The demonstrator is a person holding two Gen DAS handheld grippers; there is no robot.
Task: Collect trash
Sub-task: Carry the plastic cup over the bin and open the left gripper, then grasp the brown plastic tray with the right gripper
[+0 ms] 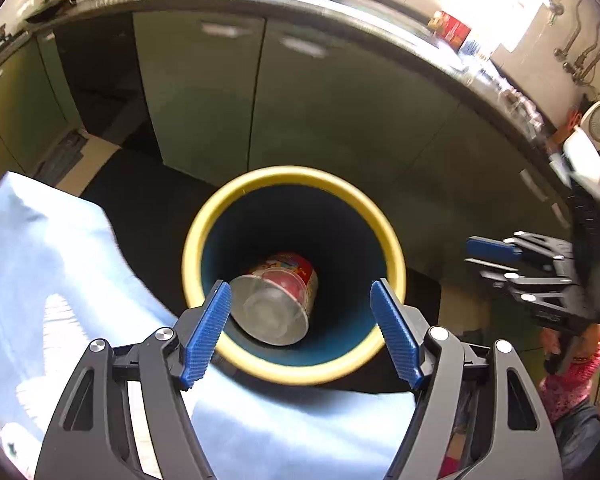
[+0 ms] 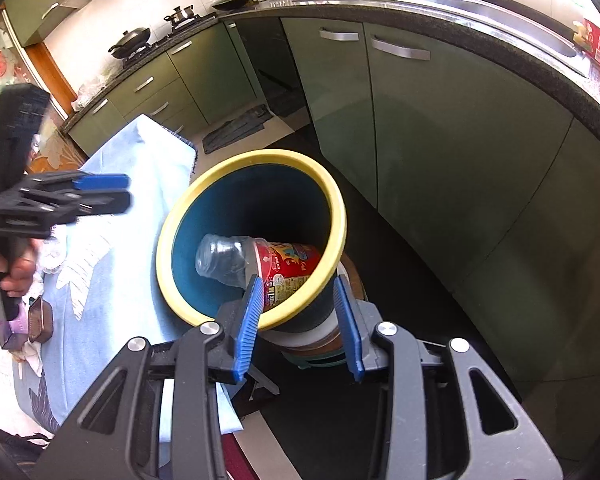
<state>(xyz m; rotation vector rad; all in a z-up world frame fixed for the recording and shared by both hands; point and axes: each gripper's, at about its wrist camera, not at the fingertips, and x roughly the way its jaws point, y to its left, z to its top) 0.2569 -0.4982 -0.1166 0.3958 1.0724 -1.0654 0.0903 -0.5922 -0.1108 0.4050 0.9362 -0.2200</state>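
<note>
Cupboards [image 2: 440, 128]: green doors in a row, under a dark worktop [image 2: 500, 36] with a sink.
Cloth [image 1: 60, 280]: light blue, spread over the table just left of the bin.
Bin [image 1: 394, 248]: round, with a yellow rim and blue inside. It stands between the cloth and the cupboards.
Left tool [image 1: 300, 328]: it hangs over the bin mouth, pointing down. Its blue pads are wide apart, with nothing between them.
Right tool [image 2: 300, 324]: it is by the near rim of the bin. The pads stand partly apart and press on nothing.
Cup [image 2: 296, 272]: a red noodle cup, lying on its side down in the bin.
Bottle [image 2: 220, 260]: clear and squashed, in the bin, touching the cup.
</note>
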